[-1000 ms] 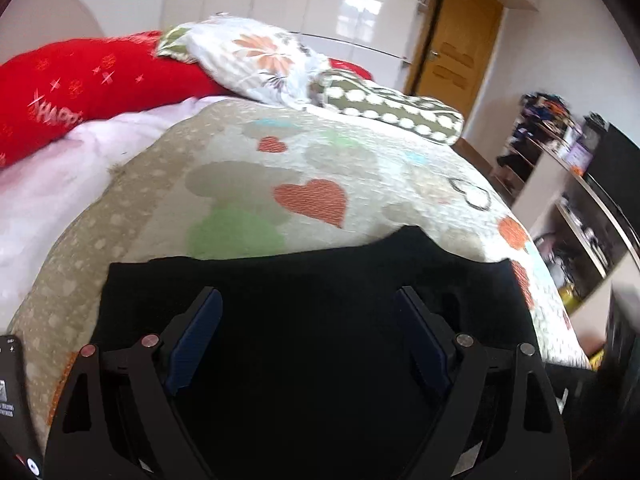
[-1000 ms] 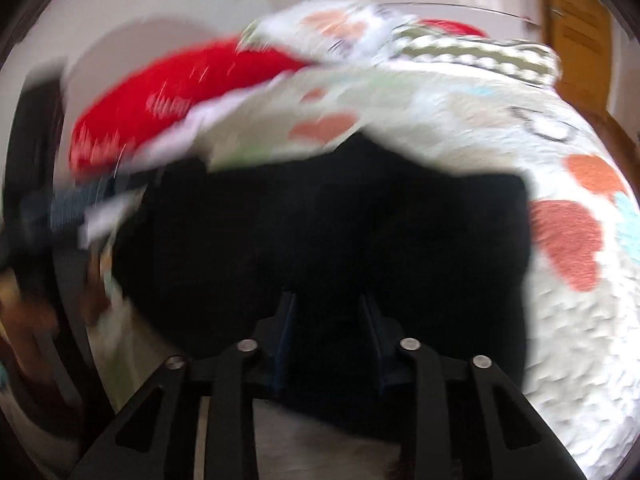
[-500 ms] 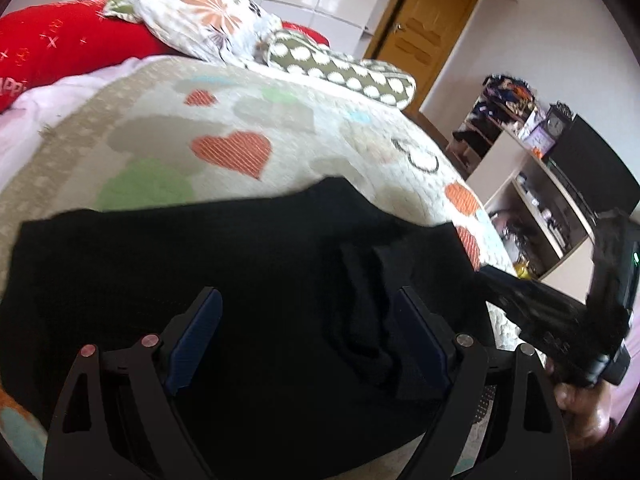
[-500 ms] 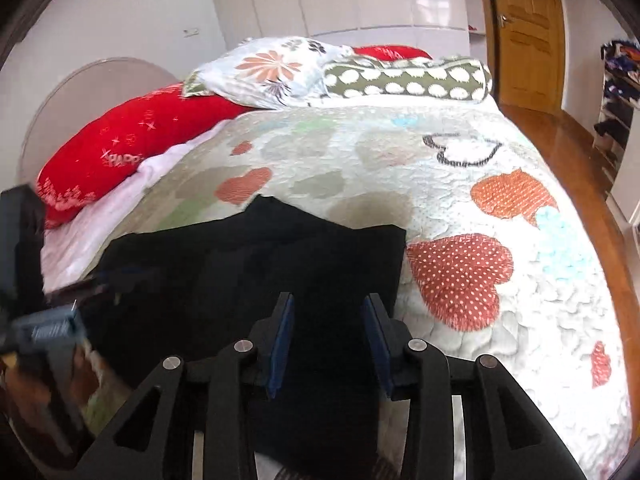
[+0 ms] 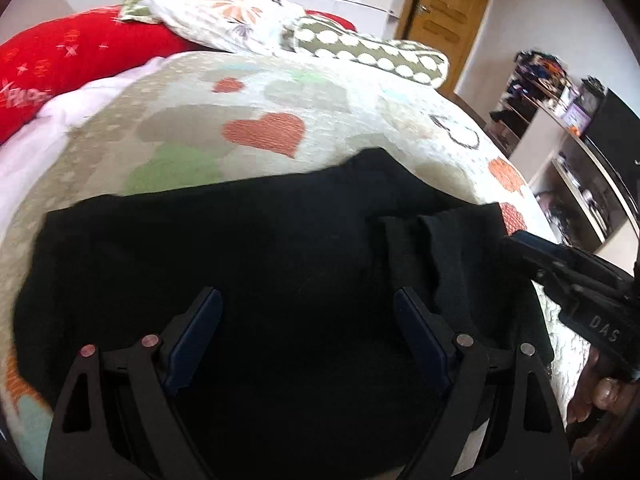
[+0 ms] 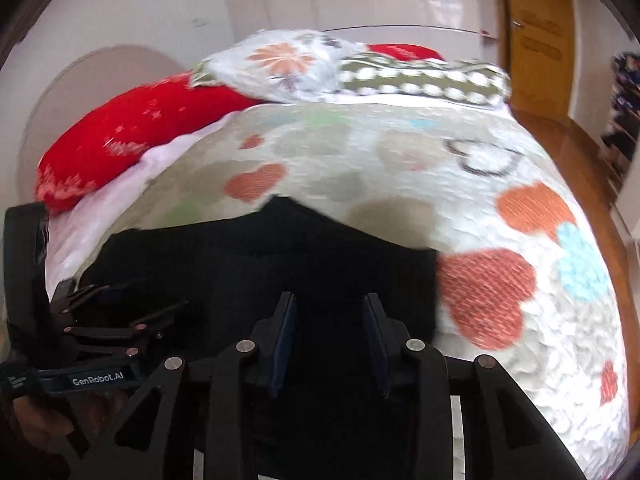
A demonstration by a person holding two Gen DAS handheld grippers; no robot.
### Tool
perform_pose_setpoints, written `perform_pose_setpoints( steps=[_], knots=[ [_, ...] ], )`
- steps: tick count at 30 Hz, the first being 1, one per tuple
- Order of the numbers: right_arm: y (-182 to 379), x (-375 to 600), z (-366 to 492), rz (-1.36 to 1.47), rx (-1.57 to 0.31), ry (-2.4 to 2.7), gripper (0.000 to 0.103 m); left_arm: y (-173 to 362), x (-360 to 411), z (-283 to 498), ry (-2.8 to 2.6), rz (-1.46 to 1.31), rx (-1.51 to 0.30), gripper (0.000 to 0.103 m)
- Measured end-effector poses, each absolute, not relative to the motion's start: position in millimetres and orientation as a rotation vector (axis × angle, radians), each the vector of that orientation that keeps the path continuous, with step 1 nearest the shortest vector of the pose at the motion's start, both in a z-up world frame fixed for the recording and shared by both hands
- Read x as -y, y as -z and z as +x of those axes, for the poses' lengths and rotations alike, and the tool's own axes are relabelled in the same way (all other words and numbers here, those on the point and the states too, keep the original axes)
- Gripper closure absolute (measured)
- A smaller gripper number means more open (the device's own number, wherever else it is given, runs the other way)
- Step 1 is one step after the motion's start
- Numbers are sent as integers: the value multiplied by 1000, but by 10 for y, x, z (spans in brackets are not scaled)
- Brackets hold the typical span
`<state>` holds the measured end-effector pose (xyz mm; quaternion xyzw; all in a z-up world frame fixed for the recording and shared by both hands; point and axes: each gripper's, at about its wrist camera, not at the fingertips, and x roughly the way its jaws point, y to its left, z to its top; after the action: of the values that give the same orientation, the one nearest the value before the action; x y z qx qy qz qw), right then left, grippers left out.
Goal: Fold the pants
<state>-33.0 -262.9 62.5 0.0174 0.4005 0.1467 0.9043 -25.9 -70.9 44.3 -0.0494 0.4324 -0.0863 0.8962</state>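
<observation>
Black pants [image 5: 256,264] lie spread flat on the near part of a bed, on a quilt [image 5: 320,120] printed with orange, green and grey hearts. In the left wrist view the fabric fills the near half; its far edge rises to a small peak near the middle, and a bunched fold of the same cloth [image 5: 436,248] sits on the right side.

Left gripper [image 5: 308,320]: fingers spread wide, blue pads [image 5: 196,332] well apart, hanging over the pants with nothing between them. Contact with the cloth cannot be told.

Right gripper [image 6: 330,328]: pads [image 6: 286,332] parted with a moderate gap, narrower than the left one's, over the near right part of the pants. Only dark fabric shows between the pads; whether any is pinched cannot be told, the view is blurred.

From the left wrist view the right gripper comes in at the right edge, tips at the right edge of the pants beside the bunched fold, with a hand [image 5: 600,392] holding it. From the right wrist view the left gripper sits at the near left, over the left end of the pants.

Far side of bed: red pillow [image 5: 60,64], floral pillow [image 5: 224,12], green dotted bolster [image 5: 372,52]. Wooden door [image 5: 444,12] far right, shelves [image 5: 568,152] along the right wall
</observation>
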Motion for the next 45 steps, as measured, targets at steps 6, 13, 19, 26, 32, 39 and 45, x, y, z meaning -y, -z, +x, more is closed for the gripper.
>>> perform_pose_setpoints(
  steps=[6,13,19,26,32,39,45],
  knots=[
    [-334,2371,-49,66,-901,-316,66,-583,377,-462,76,-117,-848,15],
    [-546,2464,-654,8,-859,-307,56,-580,145,-626,25,-165,-847,15],
    [-395,2369,-732,-10,-905,-311,55,-584,7,-721,8,-202,-846,15],
    [-910,1937,-590,-23,-775,-498,43,-593,-300,-968,-35,-321,-839,15],
    [-970,1252,-174,-70,-766,-678,34,-475,-653,-1104,-132,-489,-836,15],
    [-800,499,201,-197,-824,-819,26,-249,-811,-1023,-203,-591,-871,15],
    [-566,43,418,-317,-901,-893,25,-206,-764,-957,-166,-585,-849,0]
  ],
)
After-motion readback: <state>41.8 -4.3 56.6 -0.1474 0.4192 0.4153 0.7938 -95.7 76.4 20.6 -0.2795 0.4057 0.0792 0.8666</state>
